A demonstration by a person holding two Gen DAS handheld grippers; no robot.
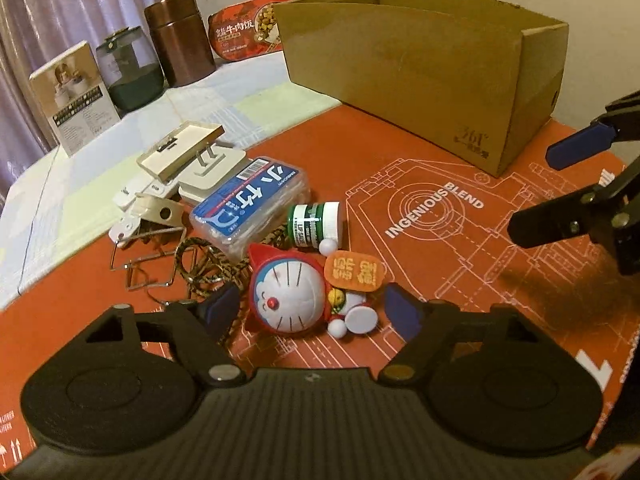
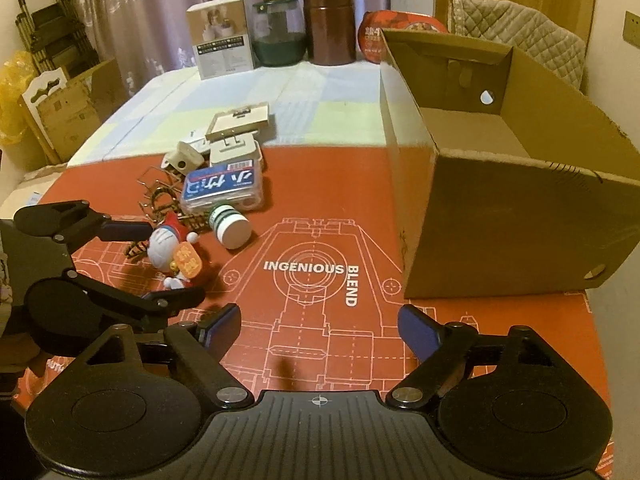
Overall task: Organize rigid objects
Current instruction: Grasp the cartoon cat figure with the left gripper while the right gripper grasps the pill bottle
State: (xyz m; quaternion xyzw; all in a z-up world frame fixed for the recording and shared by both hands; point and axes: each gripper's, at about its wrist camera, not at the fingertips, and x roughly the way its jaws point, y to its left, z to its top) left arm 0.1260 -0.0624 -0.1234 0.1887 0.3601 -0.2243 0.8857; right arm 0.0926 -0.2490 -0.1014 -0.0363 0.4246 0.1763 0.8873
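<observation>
A round white-and-blue cartoon cat toy (image 1: 288, 292) with a red hood and an orange tag (image 1: 354, 274) lies on the red mat. My left gripper (image 1: 312, 308) straddles the toy, open, its blue pads just clear of it on both sides; the right wrist view shows the same gripper (image 2: 154, 264) around the toy (image 2: 166, 246). Behind the toy lie a green-and-white jar (image 1: 316, 224), a clear plastic box with a blue label (image 1: 252, 204), white plug adapters (image 1: 212, 176), wire clips (image 1: 148, 264) and a braided cord (image 1: 200, 264). My right gripper (image 2: 320, 324) hangs open over bare mat, nothing between its fingers.
An open, empty cardboard box (image 2: 500, 220) stands on the mat at the right. At the table's back stand a white carton (image 2: 222, 40), a glass jar (image 2: 278, 32), a brown canister (image 2: 330, 24) and a red food bowl (image 1: 248, 28). Cardboard and a folding trolley (image 2: 48, 28) sit left of the table.
</observation>
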